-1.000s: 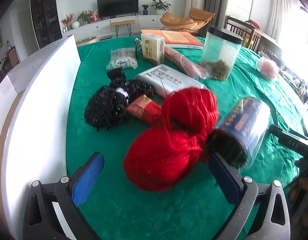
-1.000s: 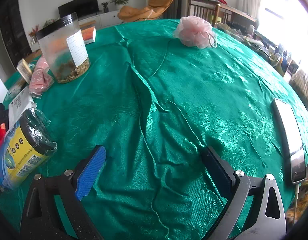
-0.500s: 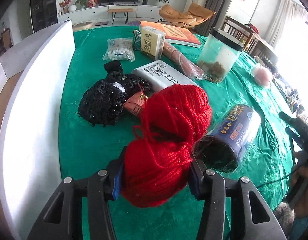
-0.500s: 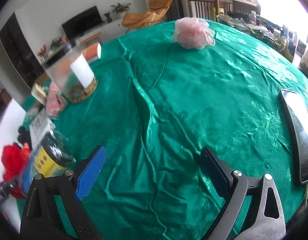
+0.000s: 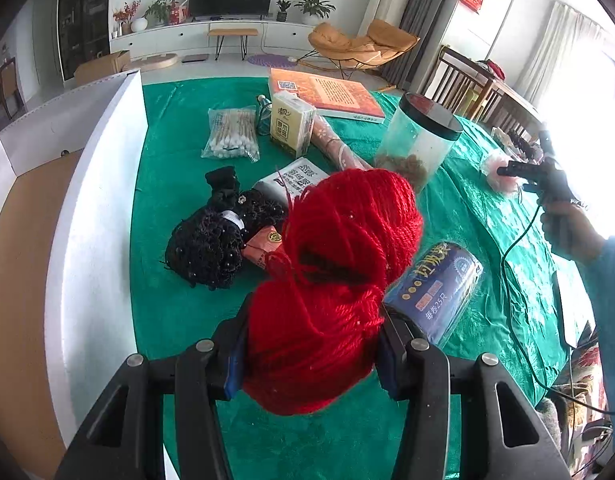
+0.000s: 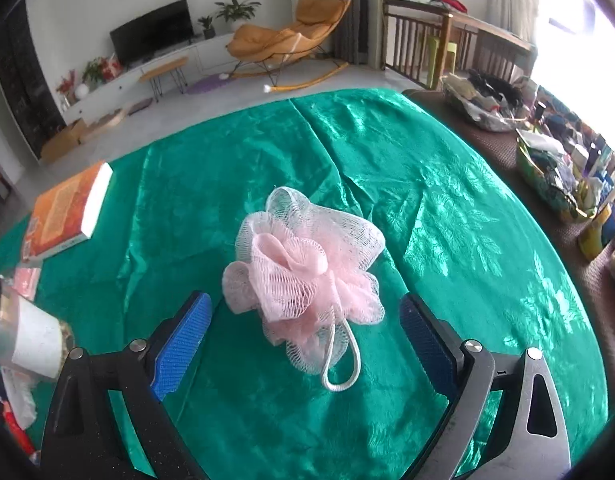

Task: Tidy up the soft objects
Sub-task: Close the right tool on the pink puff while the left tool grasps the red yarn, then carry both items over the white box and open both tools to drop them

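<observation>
Your left gripper (image 5: 311, 344) pinches the lower lobe of the red yarn ball (image 5: 335, 280) between both pads, above the green tablecloth (image 5: 179, 184). Just right of the yarn lies a blue plastic-wrapped roll (image 5: 439, 288); its label carries yellow Chinese characters and the figure "25". Behind the yarn sits a black beaded net bundle (image 5: 211, 244), and a white packet with black Chinese print (image 5: 295, 178) lies beside it. Farther back stand a bag of cotton swabs (image 5: 231, 134), a yellow-labelled tissue pack (image 5: 291, 124), whose characters are too small to read, and an orange book (image 5: 323, 94). Your right gripper (image 6: 303, 344) is spread wide, its blue pads either side of the pink mesh bath pouf (image 6: 303, 268), neither touching it.
</observation>
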